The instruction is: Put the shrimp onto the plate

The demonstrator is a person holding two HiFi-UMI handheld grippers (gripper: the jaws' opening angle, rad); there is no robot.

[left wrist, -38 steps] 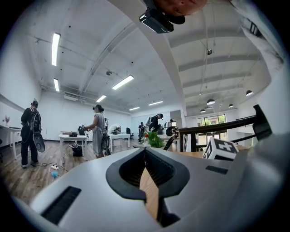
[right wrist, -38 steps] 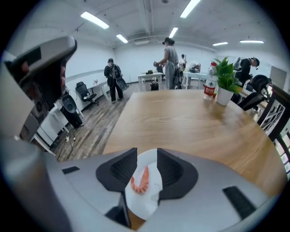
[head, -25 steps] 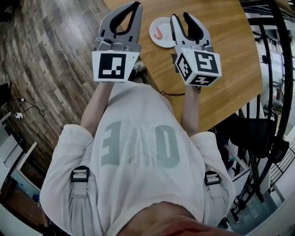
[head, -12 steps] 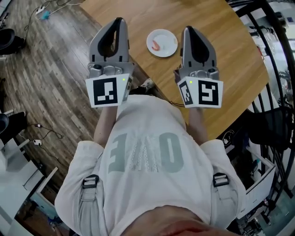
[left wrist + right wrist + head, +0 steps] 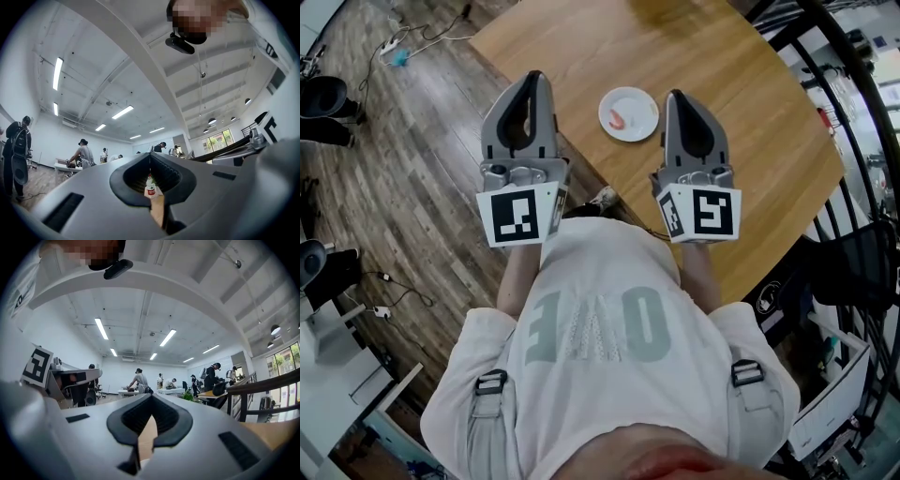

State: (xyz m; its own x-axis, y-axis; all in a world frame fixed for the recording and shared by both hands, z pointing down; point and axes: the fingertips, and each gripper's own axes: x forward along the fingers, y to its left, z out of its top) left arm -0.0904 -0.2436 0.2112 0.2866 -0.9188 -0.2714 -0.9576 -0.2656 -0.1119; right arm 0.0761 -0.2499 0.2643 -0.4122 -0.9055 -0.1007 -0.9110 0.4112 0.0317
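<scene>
A small white plate (image 5: pixel 630 113) sits on the wooden table (image 5: pixel 731 66), and the pink shrimp (image 5: pixel 620 119) lies on its left half. Both grippers are held up in front of the person's chest, nearer than the plate and apart from it. My left gripper (image 5: pixel 532 81) is left of the plate, jaws together with nothing between them. My right gripper (image 5: pixel 677 97) is just right of the plate, also shut and empty. In the left gripper view the left gripper (image 5: pixel 150 157) points level into the room, and in the right gripper view so does the right gripper (image 5: pixel 151 398).
The table's near-left edge runs diagonally beside the left gripper, with plank floor (image 5: pixel 394 169) beyond it. Black metal railing (image 5: pixel 862 141) stands at the right. Cables lie on the floor at top left. Several people work at distant tables (image 5: pixel 140 389).
Both grippers' jaws have closed from open. They have drawn back from the plate towards the body, and the head view now takes in more table and floor.
</scene>
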